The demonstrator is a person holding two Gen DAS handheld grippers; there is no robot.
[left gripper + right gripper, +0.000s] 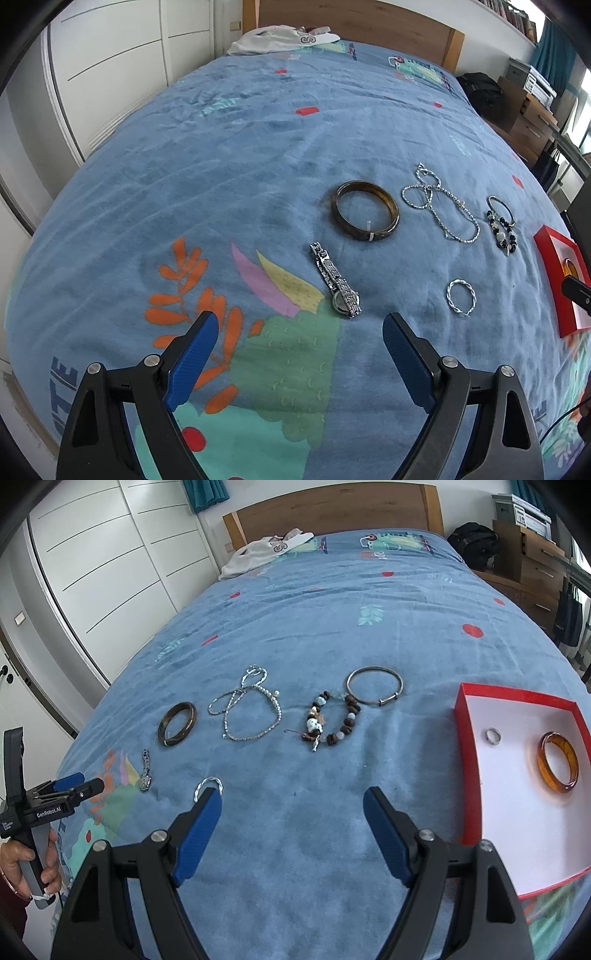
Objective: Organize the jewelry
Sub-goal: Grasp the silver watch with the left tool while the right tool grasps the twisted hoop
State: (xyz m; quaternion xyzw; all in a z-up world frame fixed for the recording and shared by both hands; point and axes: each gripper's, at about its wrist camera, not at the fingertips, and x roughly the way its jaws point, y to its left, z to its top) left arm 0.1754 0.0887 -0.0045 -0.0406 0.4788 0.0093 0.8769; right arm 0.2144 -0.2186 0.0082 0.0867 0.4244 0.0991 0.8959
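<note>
Jewelry lies on a blue bedspread. In the left wrist view: a silver watch (335,280), a dark brown bangle (366,215), silver chains (439,201), a beaded bracelet (501,225) and a twisted silver ring bracelet (461,296). My left gripper (299,332) is open and empty, just short of the watch. In the right wrist view: the red box (466,760) holds an amber bangle (557,761) and a small ring (492,735). A thin silver bangle (374,685) lies beyond the beads (330,720). My right gripper (293,808) is open and empty.
A white garment (258,555) lies by the wooden headboard (332,509). White wardrobe doors (103,554) stand to the left, a wooden dresser (532,561) and black bag (472,539) to the right. The left gripper's handle and a hand (33,834) show at the left edge.
</note>
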